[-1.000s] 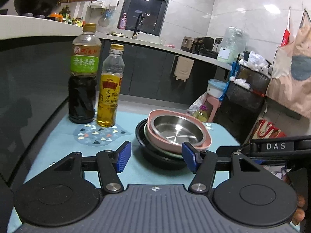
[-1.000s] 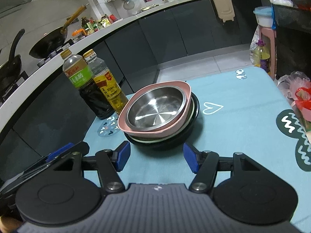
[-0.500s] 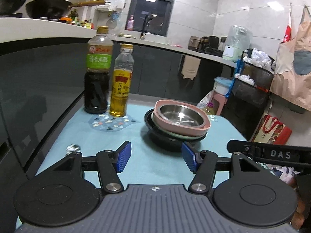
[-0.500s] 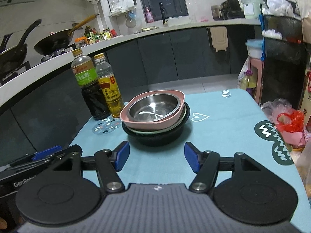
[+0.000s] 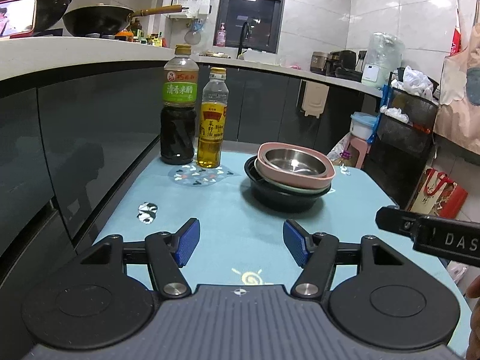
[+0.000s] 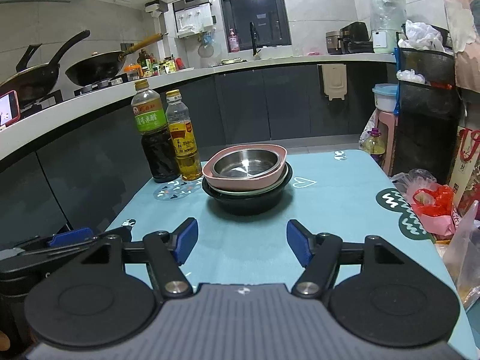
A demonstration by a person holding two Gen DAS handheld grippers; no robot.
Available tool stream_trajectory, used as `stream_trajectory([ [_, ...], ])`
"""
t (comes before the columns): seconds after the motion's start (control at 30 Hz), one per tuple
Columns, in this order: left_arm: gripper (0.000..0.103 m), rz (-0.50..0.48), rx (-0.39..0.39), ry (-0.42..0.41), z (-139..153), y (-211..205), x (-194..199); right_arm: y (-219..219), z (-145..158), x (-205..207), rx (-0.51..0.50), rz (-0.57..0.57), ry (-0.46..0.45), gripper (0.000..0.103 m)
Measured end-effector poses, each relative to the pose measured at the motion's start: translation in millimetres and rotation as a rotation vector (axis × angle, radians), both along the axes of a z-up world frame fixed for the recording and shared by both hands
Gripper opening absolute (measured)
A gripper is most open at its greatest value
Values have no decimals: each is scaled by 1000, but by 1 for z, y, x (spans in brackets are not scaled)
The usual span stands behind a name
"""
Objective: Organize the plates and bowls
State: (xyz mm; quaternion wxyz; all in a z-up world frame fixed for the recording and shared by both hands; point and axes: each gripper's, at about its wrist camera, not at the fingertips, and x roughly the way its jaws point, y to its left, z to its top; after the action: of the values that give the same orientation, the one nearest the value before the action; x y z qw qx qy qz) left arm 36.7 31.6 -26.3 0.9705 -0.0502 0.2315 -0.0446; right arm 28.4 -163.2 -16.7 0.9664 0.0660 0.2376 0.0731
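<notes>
Standing withdrawn from the stack of bowls (image 5: 289, 177) at frame centre, left gripper (image 5: 241, 241) has just spread wider, empty; right gripper (image 6: 241, 241) likewise spread, empty. Nesting appears complete.

Two bottles (image 5: 192, 111) — blue tablecloth (image 5: 228, 198)

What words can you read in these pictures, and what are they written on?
"DAS": white letters on the black right gripper's arm, cut off at the picture's edge.
"清香米醋": green label of the dark vinegar bottle.
Yellow-and-red label of the golden oil bottle: Chinese characters, too small to read surely.
Red brand strip above the vinegar bottle's green label: too blurred.
White appliance on the far counter: small panel, unreadable.
</notes>
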Motion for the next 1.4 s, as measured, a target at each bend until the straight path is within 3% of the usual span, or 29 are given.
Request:
stream_trajectory([
  [1.4, 59, -25, 57, 18, -5, -11, -10, 6, -8, -7, 7, -63, 35, 48],
])
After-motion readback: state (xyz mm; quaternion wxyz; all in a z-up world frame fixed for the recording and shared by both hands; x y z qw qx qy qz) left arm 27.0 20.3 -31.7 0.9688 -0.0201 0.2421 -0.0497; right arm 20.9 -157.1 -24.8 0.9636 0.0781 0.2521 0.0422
